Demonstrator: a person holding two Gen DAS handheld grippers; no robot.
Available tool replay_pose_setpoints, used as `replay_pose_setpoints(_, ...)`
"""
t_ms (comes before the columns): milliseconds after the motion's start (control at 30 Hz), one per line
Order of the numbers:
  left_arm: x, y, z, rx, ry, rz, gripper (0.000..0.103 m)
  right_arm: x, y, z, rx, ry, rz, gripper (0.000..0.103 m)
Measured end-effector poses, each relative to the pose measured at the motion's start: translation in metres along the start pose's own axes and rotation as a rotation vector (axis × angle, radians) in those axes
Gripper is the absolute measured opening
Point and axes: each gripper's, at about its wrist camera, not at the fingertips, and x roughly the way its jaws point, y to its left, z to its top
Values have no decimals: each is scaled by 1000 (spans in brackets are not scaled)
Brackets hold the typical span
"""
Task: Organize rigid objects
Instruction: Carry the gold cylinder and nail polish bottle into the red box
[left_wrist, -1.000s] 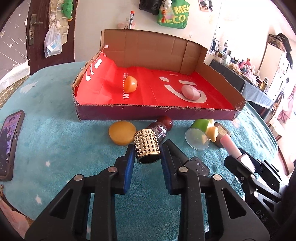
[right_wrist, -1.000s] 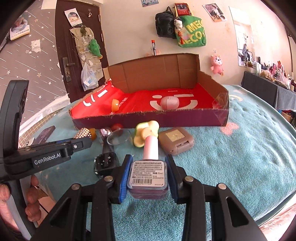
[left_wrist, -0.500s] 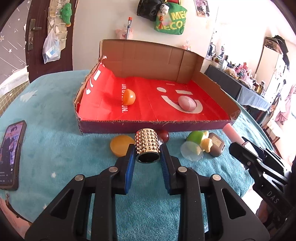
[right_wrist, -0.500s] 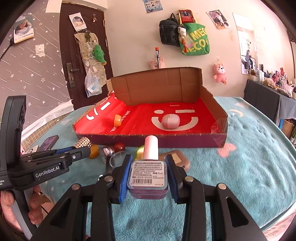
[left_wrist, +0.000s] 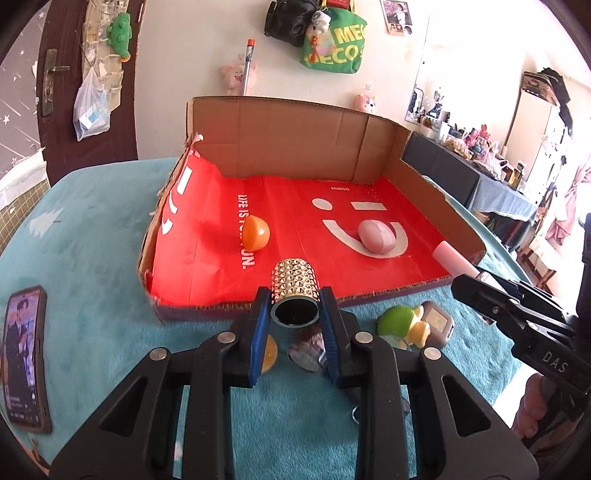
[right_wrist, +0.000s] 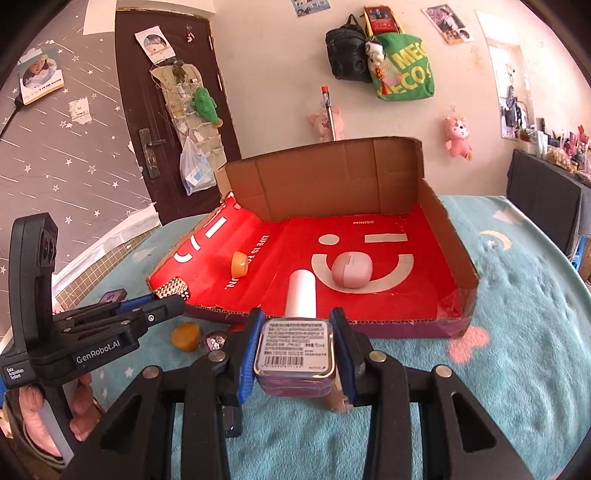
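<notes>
My left gripper (left_wrist: 294, 312) is shut on a gold studded tube (left_wrist: 295, 290), held in the air just before the near wall of the cardboard box (left_wrist: 295, 140). My right gripper (right_wrist: 295, 345) is shut on a pink bottle with a white cap (right_wrist: 301, 295), its barcoded base facing the camera, also lifted in front of the box (right_wrist: 458, 236). The box floor is lined with red paper; an orange half-sphere (left_wrist: 254, 232) and a pink oval case (left_wrist: 377, 236) lie on it. The left gripper (right_wrist: 162, 308) shows at the left of the right wrist view, the right gripper (left_wrist: 476, 280) at the right of the left wrist view.
On the teal cloth (left_wrist: 85, 236) before the box lie an amber disc (right_wrist: 184, 334), a dark glittery bottle (left_wrist: 308, 350), a green and yellow toy (left_wrist: 404, 325) and a brown compact (left_wrist: 437, 323). A phone (left_wrist: 24, 354) lies at the left. A hand (right_wrist: 79, 406) holds the left gripper.
Both grippers rose off the cloth with their objects and moved toward the box. The studded tube and the pink bottle now overlap the box's near wall in view.
</notes>
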Motion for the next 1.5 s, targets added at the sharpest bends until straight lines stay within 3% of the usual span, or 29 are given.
replay_pose_setpoints(433, 48, 14, 29, 9, 83, -13, 25, 50, -15, 36, -8, 114, 41, 39)
replay_pose_setpoints(967, 100, 28, 37, -10, 189, -12, 25, 118, -25, 41, 23, 293, 78, 39)
replay_pose_setpoints(1200, 112, 30, 38, -16, 199, -6, 25, 132, -33, 41, 40, 312, 55, 39)
replay_pose_setpoints(1500, 121, 28, 46, -10, 191, 34, 24, 132, -51, 47, 45, 279, -66, 38)
